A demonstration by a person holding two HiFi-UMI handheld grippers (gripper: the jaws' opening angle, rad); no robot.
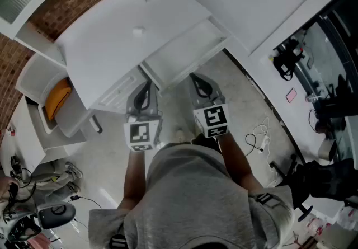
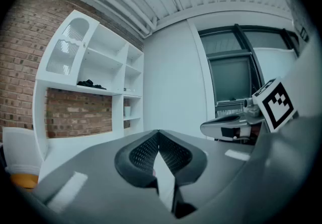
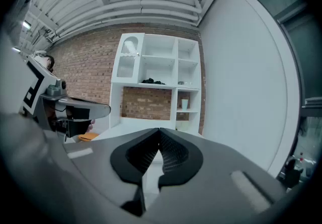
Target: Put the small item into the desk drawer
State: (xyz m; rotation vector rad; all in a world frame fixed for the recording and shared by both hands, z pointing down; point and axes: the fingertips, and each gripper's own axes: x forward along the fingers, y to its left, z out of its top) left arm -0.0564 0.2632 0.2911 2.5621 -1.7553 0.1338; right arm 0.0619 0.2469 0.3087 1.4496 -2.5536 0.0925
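Before one drawer [image 1: 187, 52], two hand-held grippers [image 1: 147, 84] [image 1: 194, 78]

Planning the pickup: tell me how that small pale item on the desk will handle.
The small item looks tiny against the desk, so it is probably light. It sits low, so it likely won't tip, but may be fiddly to pinch. Its stiffness cannot be told.

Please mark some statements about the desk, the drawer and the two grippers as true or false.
1. The jaws of the left gripper and the right gripper are closed and empty. True.
2. The small item lies in the drawer. False: it lies on the desk top.
3. The drawer is pulled open. True.
4. The orange thing lies on the desk top. False: it lies beside the desk, lower down.
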